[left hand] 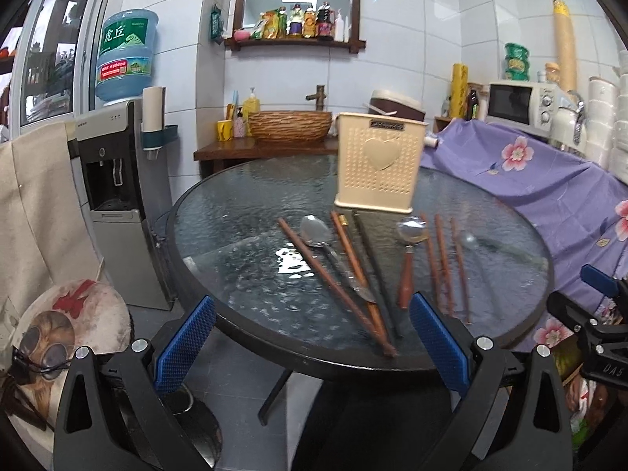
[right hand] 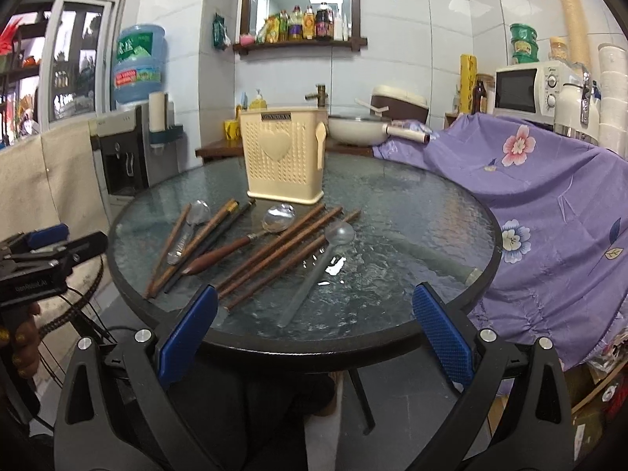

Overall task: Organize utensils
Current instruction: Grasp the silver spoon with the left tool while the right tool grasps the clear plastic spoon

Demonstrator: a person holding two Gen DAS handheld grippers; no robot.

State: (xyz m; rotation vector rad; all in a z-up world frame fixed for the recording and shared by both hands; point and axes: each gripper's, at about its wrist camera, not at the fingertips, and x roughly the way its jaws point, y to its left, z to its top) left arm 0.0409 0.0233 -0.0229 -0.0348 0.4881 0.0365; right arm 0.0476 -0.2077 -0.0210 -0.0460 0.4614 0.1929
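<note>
A cream utensil holder (left hand: 378,163) (right hand: 283,155) with a heart on its front stands upright on the round glass table (left hand: 243,235) (right hand: 412,235). In front of it lie several brown chopsticks (left hand: 333,278) (right hand: 286,247), a metal spoon (left hand: 316,231) (right hand: 196,214), a wooden-handled spoon (left hand: 408,259) (right hand: 235,245) and a clear spoon (right hand: 314,271). My left gripper (left hand: 312,345) is open at the table's near edge, nothing between its blue pads. My right gripper (right hand: 314,341) is open too, just short of the near rim.
A water dispenser (left hand: 117,180) stands left of the table. A purple flowered cloth (right hand: 549,204) covers the counter on the right, with a microwave (right hand: 526,92) behind. A chair with a printed cushion (left hand: 66,325) sits at the near left. A woven basin (left hand: 290,125) and a pan (right hand: 361,127) rest behind.
</note>
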